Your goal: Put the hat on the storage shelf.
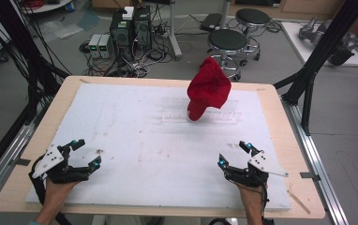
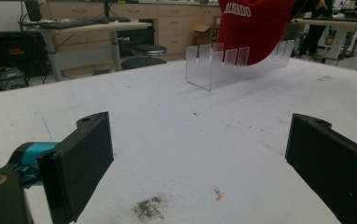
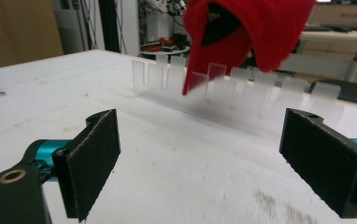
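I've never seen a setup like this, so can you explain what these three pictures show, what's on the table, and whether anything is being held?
No robot here: a person at a table holds a hand-operated claw in each hand. The high view looks down from above, with the left claw and right claw near the bottom. The other two pictures come from small cameras riding on each claw, looking out between its two black pads. On the white table cover stands a clear plastic rack with upright slots, and a red cap sits perched on it. Both claws are open and hold nothing; the cap rests on the rack, well away from them.
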`<state>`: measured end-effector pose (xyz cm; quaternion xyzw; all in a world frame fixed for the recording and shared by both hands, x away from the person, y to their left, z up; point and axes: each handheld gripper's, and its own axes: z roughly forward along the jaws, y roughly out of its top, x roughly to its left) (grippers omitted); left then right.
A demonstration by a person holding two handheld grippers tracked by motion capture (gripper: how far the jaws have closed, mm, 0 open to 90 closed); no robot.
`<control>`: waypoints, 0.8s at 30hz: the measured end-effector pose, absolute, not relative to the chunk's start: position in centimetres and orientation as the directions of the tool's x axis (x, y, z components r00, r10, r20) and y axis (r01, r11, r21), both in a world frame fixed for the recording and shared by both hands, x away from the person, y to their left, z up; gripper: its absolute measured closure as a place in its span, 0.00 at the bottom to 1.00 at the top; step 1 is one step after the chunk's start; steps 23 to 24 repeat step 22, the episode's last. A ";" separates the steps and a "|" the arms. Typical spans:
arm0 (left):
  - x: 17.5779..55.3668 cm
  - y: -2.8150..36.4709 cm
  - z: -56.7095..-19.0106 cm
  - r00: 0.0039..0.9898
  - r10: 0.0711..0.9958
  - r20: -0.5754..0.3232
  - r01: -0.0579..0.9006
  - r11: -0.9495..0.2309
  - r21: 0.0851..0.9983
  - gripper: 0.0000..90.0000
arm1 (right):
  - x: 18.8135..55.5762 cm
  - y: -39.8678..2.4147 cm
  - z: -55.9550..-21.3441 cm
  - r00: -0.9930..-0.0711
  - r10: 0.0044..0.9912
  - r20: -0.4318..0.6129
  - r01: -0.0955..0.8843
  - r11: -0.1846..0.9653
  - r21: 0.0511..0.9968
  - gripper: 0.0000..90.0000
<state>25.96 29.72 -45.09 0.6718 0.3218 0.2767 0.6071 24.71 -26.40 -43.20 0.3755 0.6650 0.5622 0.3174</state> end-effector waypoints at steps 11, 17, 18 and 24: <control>26.0 29.6 -45.1 0.635 0.772 -0.014 0.101 -0.065 0.993 0.09 | 24.8 -26.6 -44.6 -0.495 0.869 0.011 0.148 0.071 0.986 0.12; 26.0 29.6 -45.1 0.633 0.774 -0.012 0.099 -0.066 0.993 0.09 | 24.6 -26.4 -45.0 -0.492 0.870 0.011 0.139 0.066 0.988 0.12; 26.0 29.6 -45.1 0.633 0.774 -0.011 0.099 -0.067 0.993 0.09 | 24.6 -26.4 -45.0 -0.491 0.871 0.008 0.131 0.064 0.989 0.13; 25.9 29.6 -45.1 0.633 0.774 -0.008 0.096 -0.068 0.993 0.09 | 24.6 -26.5 -45.1 -0.491 0.871 0.019 0.138 0.056 0.989 0.13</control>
